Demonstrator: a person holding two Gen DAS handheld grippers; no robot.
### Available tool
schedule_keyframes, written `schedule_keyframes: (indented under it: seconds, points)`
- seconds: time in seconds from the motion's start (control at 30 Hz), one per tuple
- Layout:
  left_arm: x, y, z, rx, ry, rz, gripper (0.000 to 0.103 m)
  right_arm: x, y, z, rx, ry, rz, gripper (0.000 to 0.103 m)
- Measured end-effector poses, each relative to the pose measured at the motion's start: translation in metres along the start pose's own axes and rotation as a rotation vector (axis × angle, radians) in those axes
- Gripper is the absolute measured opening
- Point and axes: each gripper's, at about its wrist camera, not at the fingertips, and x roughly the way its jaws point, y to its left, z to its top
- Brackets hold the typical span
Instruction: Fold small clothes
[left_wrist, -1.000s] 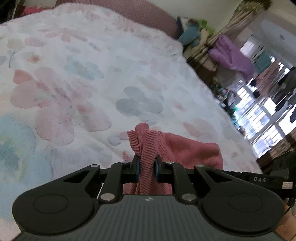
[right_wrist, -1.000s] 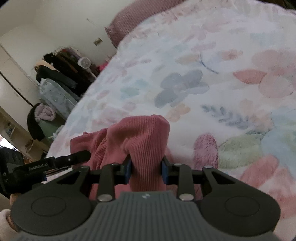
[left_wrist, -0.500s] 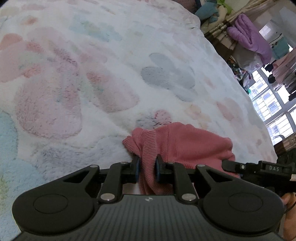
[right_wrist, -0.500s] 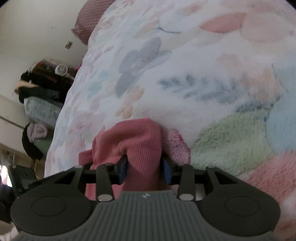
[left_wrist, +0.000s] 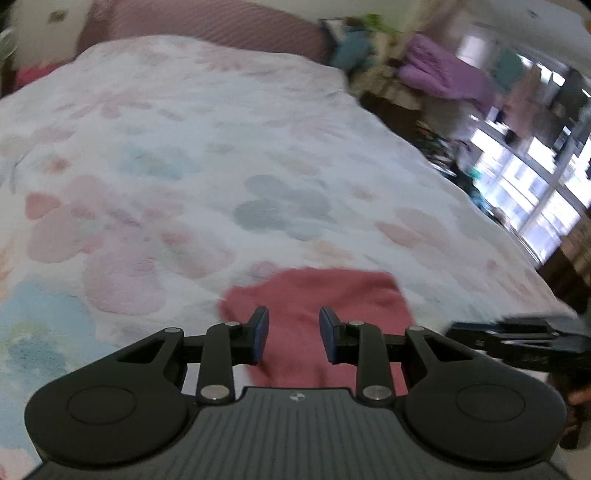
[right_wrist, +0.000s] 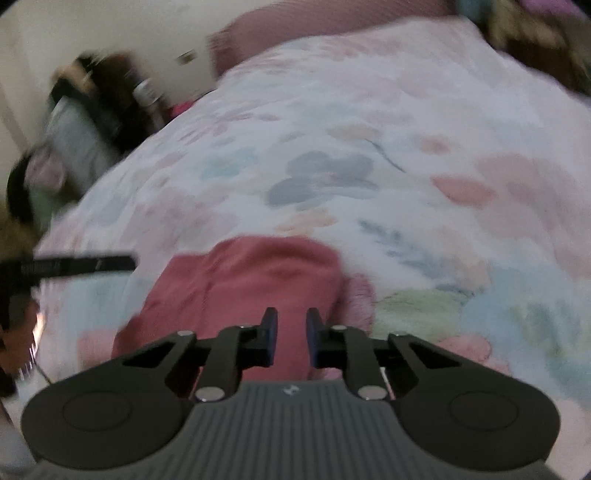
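A small pink ribbed garment (left_wrist: 325, 291) lies flat on the floral bedspread (left_wrist: 184, 166), folded over on itself. My left gripper (left_wrist: 293, 334) is open and empty, hovering just above the garment's near edge. In the right wrist view the same garment (right_wrist: 251, 273) lies in front of my right gripper (right_wrist: 291, 338), which is open and empty above its near edge. The right gripper shows at the right of the left wrist view (left_wrist: 517, 339), and the left gripper shows at the left of the right wrist view (right_wrist: 74, 264). Both views are motion-blurred.
A dusty-pink headboard (left_wrist: 207, 26) runs along the far side of the bed. Purple clothing (left_wrist: 439, 74) and a bright window (left_wrist: 524, 184) lie beyond the bed's right edge. Piled clothes and bags (right_wrist: 81, 122) stand past its left edge.
Both grippers let go of the pink garment and opened. The garment now lies flat on the bed, and both grippers have lifted back from it.
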Motion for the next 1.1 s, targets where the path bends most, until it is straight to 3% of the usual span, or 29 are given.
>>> schedule_keyframes:
  seconds: [0.07, 0.17, 0.27, 0.33, 0.57, 0.7, 0.87, 1.1]
  points:
    - [0.006, -0.018, -0.009, 0.066, 0.032, 0.003, 0.020, 0.001, 0.017, -0.007, -0.090, 0.009, -0.016, 0.010]
    - [0.020, -0.025, -0.026, 0.103, 0.108, 0.065, 0.011, 0.016, 0.024, -0.019, -0.105, 0.064, -0.053, 0.007]
    - [0.033, -0.014, -0.037, 0.070, 0.166, 0.118, 0.011, 0.032, 0.015, -0.033, -0.072, 0.121, -0.092, 0.006]
    - [0.028, -0.011, -0.036, 0.063, 0.164, 0.140, 0.011, 0.030, 0.012, -0.036, -0.053, 0.122, -0.100, 0.006]
    - [-0.017, -0.038, -0.042, 0.117, 0.120, 0.103, 0.011, -0.018, 0.027, -0.050, -0.111, 0.095, -0.095, 0.006]
    - [-0.019, -0.067, -0.058, 0.216, 0.131, 0.063, 0.011, -0.037, 0.043, -0.067, -0.138, 0.099, -0.059, 0.006]
    - [-0.004, -0.057, -0.076, 0.192, 0.181, 0.181, 0.008, -0.034, 0.052, -0.086, -0.139, 0.141, -0.076, 0.006]
    - [0.003, -0.036, -0.094, 0.165, 0.248, 0.223, 0.008, -0.027, 0.045, -0.109, -0.106, 0.191, -0.114, 0.006]
